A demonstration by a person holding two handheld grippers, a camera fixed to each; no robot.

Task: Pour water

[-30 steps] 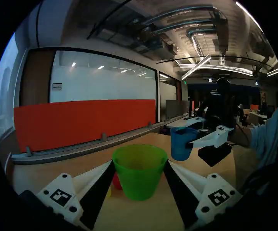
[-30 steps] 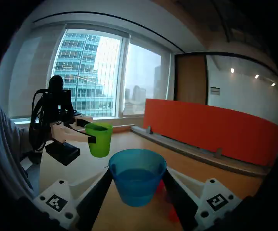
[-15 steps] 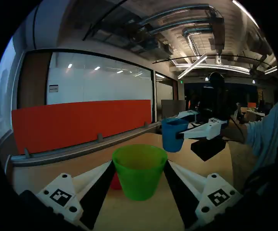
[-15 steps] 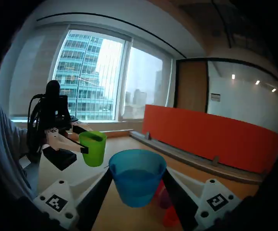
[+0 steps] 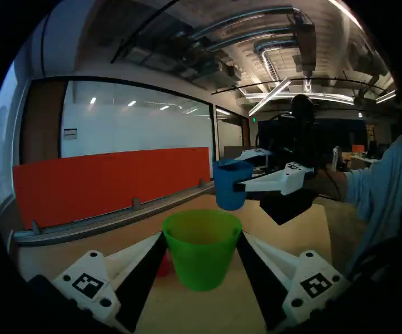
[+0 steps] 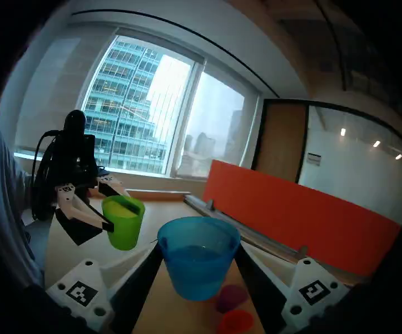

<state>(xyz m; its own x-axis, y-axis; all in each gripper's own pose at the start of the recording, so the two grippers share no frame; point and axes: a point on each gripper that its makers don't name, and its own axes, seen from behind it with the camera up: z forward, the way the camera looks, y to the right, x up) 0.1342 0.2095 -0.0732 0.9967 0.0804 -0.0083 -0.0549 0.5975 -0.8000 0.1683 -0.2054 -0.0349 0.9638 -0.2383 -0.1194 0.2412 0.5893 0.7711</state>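
Your right tool (image 6: 199,253) clamps the blue plastic water cup (image 6: 199,270) upright, right of the green plastic cup (image 5: 202,259) your left tool (image 5: 201,245) clamps.

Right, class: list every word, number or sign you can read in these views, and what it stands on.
No text is readable.
Wall sign: too small to read.
Markers on left gripper and right gripper: black-and-white patterns, no letters.
Green cup, blue cup: plain.
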